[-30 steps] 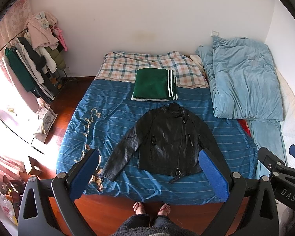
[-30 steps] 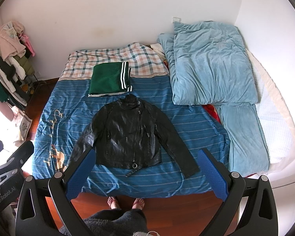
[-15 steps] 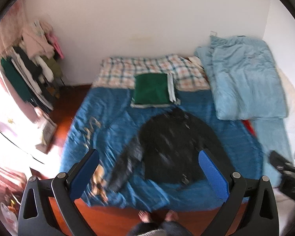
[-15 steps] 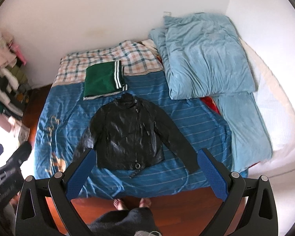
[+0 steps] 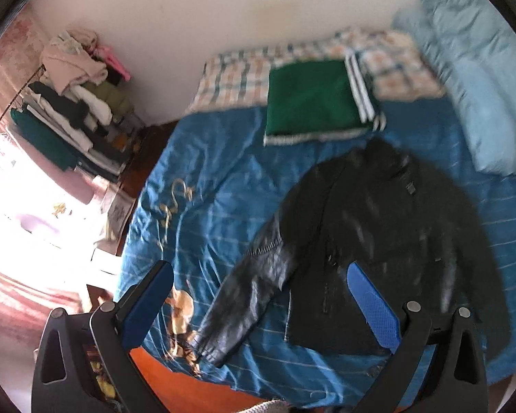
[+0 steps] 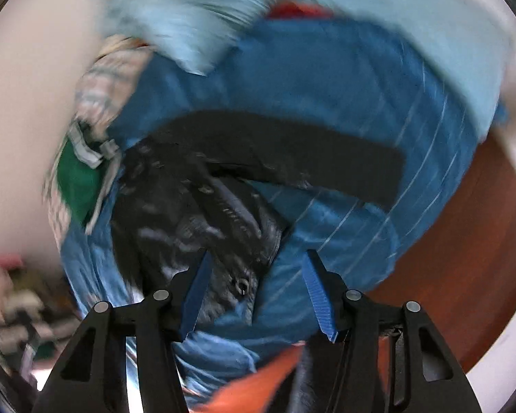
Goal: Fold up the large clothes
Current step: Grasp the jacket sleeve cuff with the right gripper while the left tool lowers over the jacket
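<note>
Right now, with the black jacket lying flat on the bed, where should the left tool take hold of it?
Probably the cuff of the sleeve nearest the left tool. It lies spread away from the black jacket toward the bed's foot edge, so come in low from that edge.

We see a blue striped bedspread [image 5: 210, 186] covering the bed, with a checked cloth [image 5: 237, 79] along its far edge by the wall. A pale blue duvet [image 5: 478, 79] is piled at the bed's far right corner. A clothes rack [image 5: 68, 117] stands left of the bed.
</note>
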The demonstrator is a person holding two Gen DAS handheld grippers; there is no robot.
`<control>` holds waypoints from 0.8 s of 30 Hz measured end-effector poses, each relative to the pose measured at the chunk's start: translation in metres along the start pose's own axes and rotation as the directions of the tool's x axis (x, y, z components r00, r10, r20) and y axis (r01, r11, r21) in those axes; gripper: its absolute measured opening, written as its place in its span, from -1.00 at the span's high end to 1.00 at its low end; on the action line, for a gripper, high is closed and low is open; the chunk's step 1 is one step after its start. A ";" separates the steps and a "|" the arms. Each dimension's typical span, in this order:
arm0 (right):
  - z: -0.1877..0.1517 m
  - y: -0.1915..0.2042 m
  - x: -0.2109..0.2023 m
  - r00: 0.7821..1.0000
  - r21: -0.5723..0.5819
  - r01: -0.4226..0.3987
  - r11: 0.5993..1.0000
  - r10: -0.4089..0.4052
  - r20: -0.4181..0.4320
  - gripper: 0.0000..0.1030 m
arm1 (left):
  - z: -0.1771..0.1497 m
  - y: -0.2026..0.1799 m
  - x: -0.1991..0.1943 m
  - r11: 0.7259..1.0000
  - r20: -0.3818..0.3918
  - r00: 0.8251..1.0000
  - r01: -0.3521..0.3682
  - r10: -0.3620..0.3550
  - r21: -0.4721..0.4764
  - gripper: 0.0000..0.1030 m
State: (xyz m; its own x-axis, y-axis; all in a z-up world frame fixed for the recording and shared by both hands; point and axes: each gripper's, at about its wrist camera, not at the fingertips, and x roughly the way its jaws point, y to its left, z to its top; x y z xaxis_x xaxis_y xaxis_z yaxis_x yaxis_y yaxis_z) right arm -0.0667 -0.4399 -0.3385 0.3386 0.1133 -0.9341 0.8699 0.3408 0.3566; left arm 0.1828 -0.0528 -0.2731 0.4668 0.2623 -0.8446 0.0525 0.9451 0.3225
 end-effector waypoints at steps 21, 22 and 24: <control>0.090 -0.147 0.179 0.920 0.504 -0.236 0.831 0.025 0.391 0.82 | -0.021 -0.189 0.224 0.984 -0.240 0.968 0.114 -0.078 0.138 -1.00; 0.096 -0.144 0.179 0.918 0.474 -0.217 0.853 0.014 0.396 0.82 | -0.019 -0.196 0.226 0.982 -0.236 0.967 0.128 -0.093 0.138 -1.00; 0.109 -0.150 0.188 0.931 0.457 -0.203 0.866 0.026 0.365 0.81 | -0.016 -0.203 0.229 0.980 -0.230 0.967 0.144 -0.110 0.137 -1.00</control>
State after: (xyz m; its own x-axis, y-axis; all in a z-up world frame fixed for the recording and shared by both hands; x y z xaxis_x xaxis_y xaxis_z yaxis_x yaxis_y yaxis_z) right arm -0.0942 -0.5716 -0.5654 0.4683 -0.2261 -0.8541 0.8485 -0.1546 0.5061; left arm 0.2653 -0.1813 -0.5386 0.2426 0.1949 -0.9503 0.2392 0.9374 0.2533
